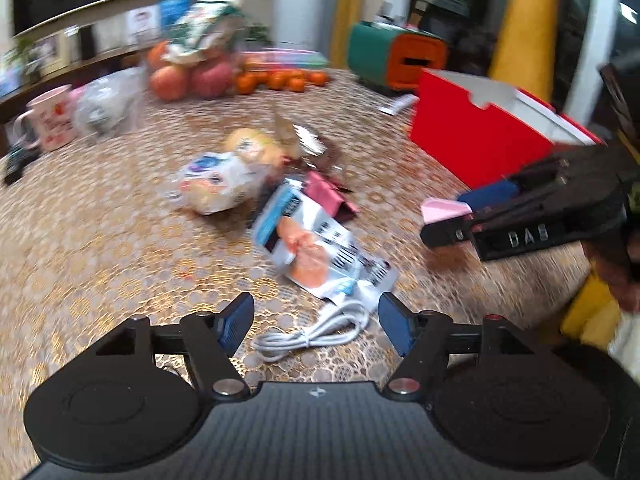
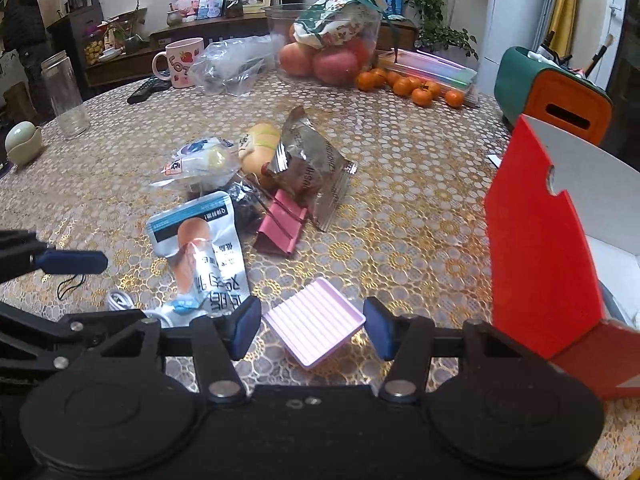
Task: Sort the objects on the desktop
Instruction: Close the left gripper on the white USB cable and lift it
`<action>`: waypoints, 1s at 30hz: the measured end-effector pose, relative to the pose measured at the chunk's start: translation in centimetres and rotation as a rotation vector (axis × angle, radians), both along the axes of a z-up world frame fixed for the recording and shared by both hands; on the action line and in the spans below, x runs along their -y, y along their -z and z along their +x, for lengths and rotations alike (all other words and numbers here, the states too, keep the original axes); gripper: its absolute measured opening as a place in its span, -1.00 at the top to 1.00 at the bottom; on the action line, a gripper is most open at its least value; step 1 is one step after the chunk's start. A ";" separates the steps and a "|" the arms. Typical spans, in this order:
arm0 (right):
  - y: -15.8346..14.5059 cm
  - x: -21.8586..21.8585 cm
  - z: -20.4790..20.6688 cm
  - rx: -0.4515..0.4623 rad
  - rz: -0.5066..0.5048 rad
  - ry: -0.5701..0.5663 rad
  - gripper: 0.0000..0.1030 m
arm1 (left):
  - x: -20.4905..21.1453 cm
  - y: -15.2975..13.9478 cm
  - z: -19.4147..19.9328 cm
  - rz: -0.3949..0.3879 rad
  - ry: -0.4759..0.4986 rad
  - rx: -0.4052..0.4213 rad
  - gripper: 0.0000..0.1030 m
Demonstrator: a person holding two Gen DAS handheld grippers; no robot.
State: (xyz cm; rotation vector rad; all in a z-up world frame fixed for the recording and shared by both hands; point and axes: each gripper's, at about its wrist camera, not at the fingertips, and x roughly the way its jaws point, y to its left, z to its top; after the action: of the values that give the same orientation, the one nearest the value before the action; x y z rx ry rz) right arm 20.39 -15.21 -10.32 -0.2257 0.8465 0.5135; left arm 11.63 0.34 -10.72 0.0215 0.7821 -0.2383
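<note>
My left gripper (image 1: 316,322) is open above a coiled white cable (image 1: 312,334), with a blue-and-white snack pouch (image 1: 316,240) just beyond it. My right gripper (image 2: 312,326) is open, its jaws on either side of a small pink ribbed tray (image 2: 316,326) lying on the table; it also shows in the left wrist view (image 1: 446,210). A pile of snack packets (image 2: 248,160), a silver wrapper (image 2: 312,164) and a pink binder clip (image 2: 282,230) lie mid-table. A red open box (image 2: 536,248) stands at the right.
A pink mug (image 2: 182,62), clear plastic bag (image 2: 232,64), glass jar (image 2: 66,94), remote (image 2: 146,90), bagged apples (image 2: 332,40) and tangerines (image 2: 412,88) line the far side. A green-orange holder (image 2: 556,88) stands back right. The tablecloth (image 2: 400,200) is gold-patterned.
</note>
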 end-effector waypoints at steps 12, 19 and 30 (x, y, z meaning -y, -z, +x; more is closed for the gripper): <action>0.3 0.4 -0.3 -0.029 -0.007 0.007 -0.08 | -1.6 2.3 1.7 0.100 0.292 -0.046 -0.31; 0.4 0.1 -0.3 -0.034 -0.016 0.005 -0.08 | -2.1 2.5 2.0 0.108 0.318 -0.039 0.04; 0.1 0.2 -0.9 -0.031 -0.021 0.005 -0.08 | -2.0 1.9 0.2 0.141 0.329 0.016 0.70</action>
State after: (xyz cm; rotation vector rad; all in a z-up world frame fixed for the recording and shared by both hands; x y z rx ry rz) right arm 19.54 -15.37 -10.39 -0.2348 0.8825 0.5045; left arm 11.79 2.39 -12.66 0.2866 0.7761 -0.4939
